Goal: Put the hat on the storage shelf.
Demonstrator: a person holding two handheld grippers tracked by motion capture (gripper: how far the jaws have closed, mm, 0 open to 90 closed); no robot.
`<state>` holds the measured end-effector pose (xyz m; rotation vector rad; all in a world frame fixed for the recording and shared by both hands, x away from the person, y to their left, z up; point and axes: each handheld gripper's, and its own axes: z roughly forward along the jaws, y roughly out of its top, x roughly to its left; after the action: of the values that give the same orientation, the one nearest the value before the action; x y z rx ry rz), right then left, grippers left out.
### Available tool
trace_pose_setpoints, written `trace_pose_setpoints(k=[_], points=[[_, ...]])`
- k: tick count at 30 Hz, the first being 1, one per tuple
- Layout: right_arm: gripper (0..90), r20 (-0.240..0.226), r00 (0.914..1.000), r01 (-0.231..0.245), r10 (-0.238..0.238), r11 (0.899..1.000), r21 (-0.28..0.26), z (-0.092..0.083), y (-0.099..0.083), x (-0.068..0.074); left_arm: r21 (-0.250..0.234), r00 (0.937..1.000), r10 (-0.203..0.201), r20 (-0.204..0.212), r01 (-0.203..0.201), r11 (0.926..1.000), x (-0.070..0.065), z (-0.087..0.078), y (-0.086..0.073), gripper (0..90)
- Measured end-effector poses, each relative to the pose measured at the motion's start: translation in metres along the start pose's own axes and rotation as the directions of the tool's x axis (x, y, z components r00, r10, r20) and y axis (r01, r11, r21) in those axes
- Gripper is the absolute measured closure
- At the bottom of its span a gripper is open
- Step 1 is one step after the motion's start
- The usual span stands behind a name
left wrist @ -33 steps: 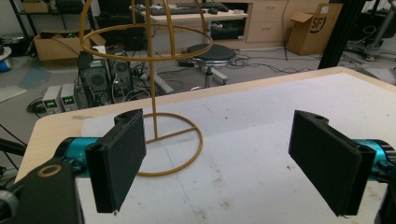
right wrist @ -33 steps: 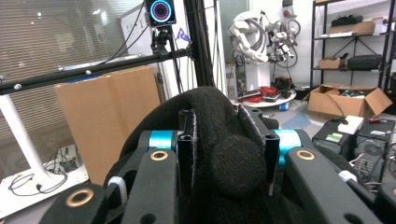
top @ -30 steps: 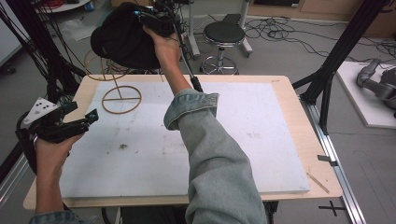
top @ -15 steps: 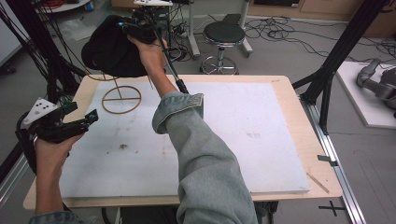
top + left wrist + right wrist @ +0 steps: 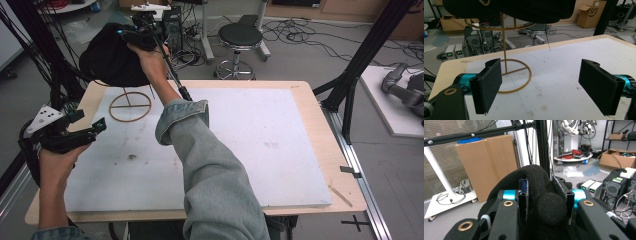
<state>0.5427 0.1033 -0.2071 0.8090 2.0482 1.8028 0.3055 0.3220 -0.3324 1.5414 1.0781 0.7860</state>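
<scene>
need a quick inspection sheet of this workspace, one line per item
surface: white board on a wooden table, with a few dark smudges
job's things: black knit hat held up over a gold wire stand that rests on the board's far left corner
clutter: nothing seen on the board
grippers: right gripper fingers clamped on the hat's fabric; left gripper open, holding nothing, aimed at the stand
cables: black cable trails along the right forearm; loose cables on the floor behind
surroundings: black stool, cardboard boxes, black frame posts
</scene>
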Motion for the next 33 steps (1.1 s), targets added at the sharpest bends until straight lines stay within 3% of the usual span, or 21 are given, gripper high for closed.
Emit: trace_pose_setpoints(k=[20,33], points=[[67.9,0.011,0.9998,0.018,-0.019,0.997,0.073,0.034,-0.016,0.015,-0.002,0.9997,-0.004,-0.026,0.004,1.0000,0.003,-0.015,-0.003,19.3],[65.5,0.026,0.9996,0.011,-0.014,0.995,0.101,0.045,-0.023,0.016,-0.005,0.9993,-0.006,-0.037,0.006,1.0000,0.006,-0.022,-0.005,19.2]])
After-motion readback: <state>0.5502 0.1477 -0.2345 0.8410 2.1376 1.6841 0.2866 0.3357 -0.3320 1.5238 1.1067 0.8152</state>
